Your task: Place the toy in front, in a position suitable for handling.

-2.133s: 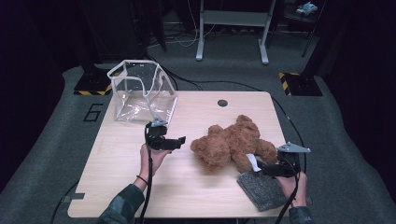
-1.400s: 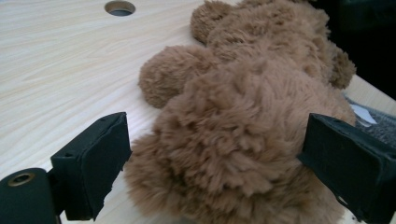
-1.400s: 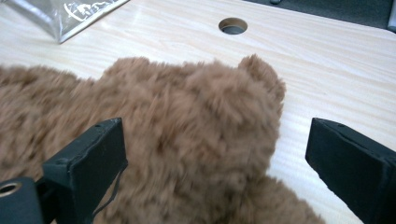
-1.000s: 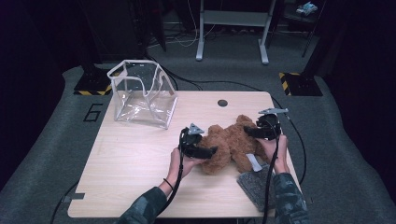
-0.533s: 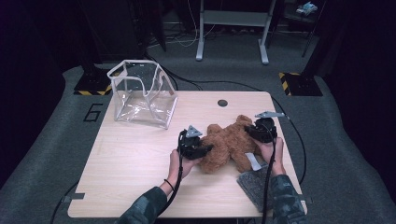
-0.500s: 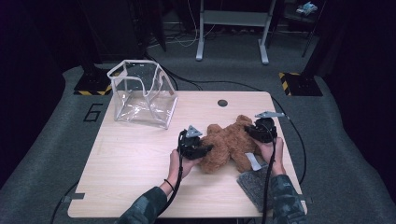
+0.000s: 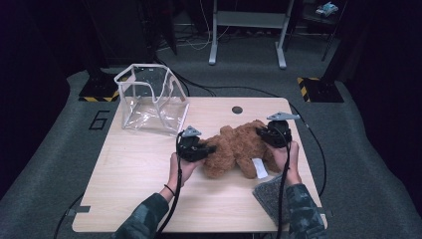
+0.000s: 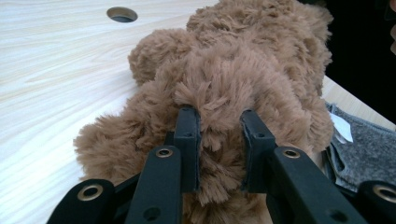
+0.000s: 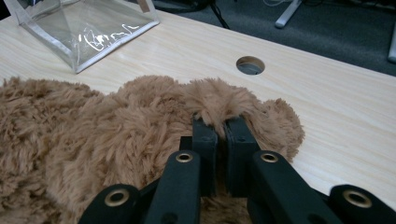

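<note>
So there's a brown teddy bear [image 7: 239, 149] lying on the right half of a light wood table [image 7: 144, 169], with a gripper on each side of it. From the high view you just get the layout: the left gripper [image 7: 199, 149] at the bear's left end and the right gripper [image 7: 266, 135] at its right end, each with a hand [image 7: 181, 169] behind it. You can't really read the jaws from up there.

The left gripper view fills that in. The left gripper [image 8: 218, 140] has its jaws pressed into a thick tuft of fur, clamped on the bear [image 8: 243, 79] with a wad of plush between them. It also catches a white tag [image 8: 343, 128] and a grey felt pad [image 8: 369, 149] beside the bear.

In the right gripper view, the right gripper [image 9: 222, 140] is nearly closed, pinching a thin fold of fur on the bear [image 9: 93, 140]. Beyond it are the table's round cable hole [image 9: 251, 65] and a clear plastic bag [image 9: 88, 28] with white trim.

The bag [image 7: 149, 99] stands open at the far left corner, well apart from the bear. Grey carpet [image 7: 64, 164] runs all round, with a "6" marked on it, and the room behind is dark, with some metal stand legs [image 7: 246, 35].

The felt pad [image 7: 271, 196] is partly covered by the right sleeve, and which part of the bear each gripper has hold of I can't tell.
</note>
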Motion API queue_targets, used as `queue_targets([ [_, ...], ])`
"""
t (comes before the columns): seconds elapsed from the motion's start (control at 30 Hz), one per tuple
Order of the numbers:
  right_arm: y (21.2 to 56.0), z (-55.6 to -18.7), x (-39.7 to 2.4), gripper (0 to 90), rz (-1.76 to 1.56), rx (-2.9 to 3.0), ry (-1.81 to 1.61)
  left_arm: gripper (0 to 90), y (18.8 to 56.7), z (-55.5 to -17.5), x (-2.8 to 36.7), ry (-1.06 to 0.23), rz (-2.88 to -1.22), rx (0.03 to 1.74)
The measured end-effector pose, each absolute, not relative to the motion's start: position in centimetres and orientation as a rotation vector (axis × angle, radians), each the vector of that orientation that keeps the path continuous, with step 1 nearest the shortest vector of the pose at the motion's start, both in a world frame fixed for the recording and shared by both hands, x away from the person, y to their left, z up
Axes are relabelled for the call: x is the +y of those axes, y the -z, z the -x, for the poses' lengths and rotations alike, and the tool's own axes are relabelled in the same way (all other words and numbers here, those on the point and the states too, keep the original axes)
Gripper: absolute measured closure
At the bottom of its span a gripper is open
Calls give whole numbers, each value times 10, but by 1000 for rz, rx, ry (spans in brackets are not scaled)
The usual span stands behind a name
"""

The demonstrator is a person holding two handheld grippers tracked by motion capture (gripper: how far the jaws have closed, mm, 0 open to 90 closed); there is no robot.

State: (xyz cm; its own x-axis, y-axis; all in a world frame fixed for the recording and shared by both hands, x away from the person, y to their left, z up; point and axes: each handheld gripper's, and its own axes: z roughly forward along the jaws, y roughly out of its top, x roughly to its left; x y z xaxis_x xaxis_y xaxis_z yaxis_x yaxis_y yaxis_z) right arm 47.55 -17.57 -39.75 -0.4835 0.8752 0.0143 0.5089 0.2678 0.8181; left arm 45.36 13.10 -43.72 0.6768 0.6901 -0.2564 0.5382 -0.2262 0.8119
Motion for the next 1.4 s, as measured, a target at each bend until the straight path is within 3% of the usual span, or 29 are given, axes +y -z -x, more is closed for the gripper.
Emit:
queue_targets([
  [0.5,383,-464,-134,866,-1277,2153,-1056,750,425,-481,184,-180,-1939,1026],
  [0.9,402,-459,-114,864,-1307,2181,-1049,747,435,-492,206,-139,-1912,1089],
  [1.0,406,-458,-115,853,-1320,2172,-1043,670,432,-488,205,-166,-1904,1079],
  [1.17,406,-456,-120,787,-1320,2158,-1040,387,433,-478,207,-218,-1892,1105],
  [1.2,406,-456,-120,787,-1320,2158,-1040,387,434,-475,208,-233,-1891,1109],
  [1.27,405,-455,-124,654,-1306,2139,-1040,319,439,-463,211,-273,-1880,1114],
  [1.3,405,-455,-124,654,-1306,2139,-1040,311,439,-463,211,-273,-1880,1114],
  [1.33,403,-453,-127,538,-1311,2121,-1029,302,441,-458,213,-277,-1870,1108],
  [1.4,402,-451,-132,473,-1308,2120,-1049,295,448,-447,215,-312,-1870,1093],
])
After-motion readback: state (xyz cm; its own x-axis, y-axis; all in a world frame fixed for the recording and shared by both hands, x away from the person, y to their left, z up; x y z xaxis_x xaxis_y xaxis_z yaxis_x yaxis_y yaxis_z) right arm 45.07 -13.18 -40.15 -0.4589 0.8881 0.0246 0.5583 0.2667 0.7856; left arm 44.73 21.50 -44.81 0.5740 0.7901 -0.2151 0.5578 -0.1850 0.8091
